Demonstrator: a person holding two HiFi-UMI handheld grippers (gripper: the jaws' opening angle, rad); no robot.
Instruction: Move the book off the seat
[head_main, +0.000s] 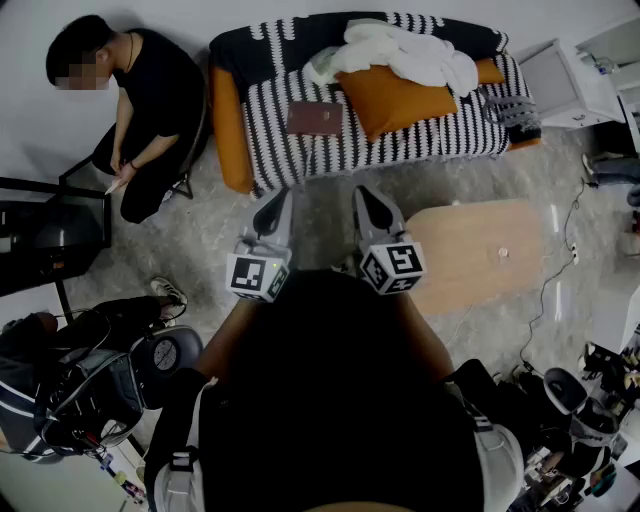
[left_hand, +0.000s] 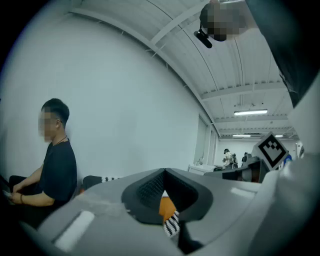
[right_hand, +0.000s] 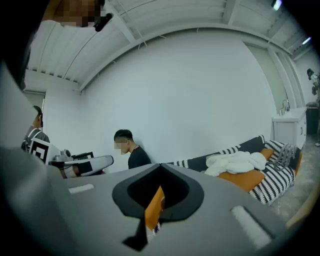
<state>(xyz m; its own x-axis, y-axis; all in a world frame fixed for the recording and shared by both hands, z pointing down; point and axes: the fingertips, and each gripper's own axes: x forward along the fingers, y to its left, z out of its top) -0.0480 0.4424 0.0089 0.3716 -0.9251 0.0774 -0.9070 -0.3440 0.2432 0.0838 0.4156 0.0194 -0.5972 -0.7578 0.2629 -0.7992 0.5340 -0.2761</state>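
The flat dark-brown rectangular book (head_main: 314, 118) is lying at twelve o'clock on the black-and-white striped sofa seat (head_main: 420, 145), its edges free. I am holding my left gripper (head_main: 278, 208) and right gripper (head_main: 366, 203) over open grey floor (head_main: 210, 230), jaws pressed together on nothing.

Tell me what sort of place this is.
Probably a studio or lab dressed as a living room: a striped sofa with a book on its seat, a low wooden table, and ceiling beams with strip lights.
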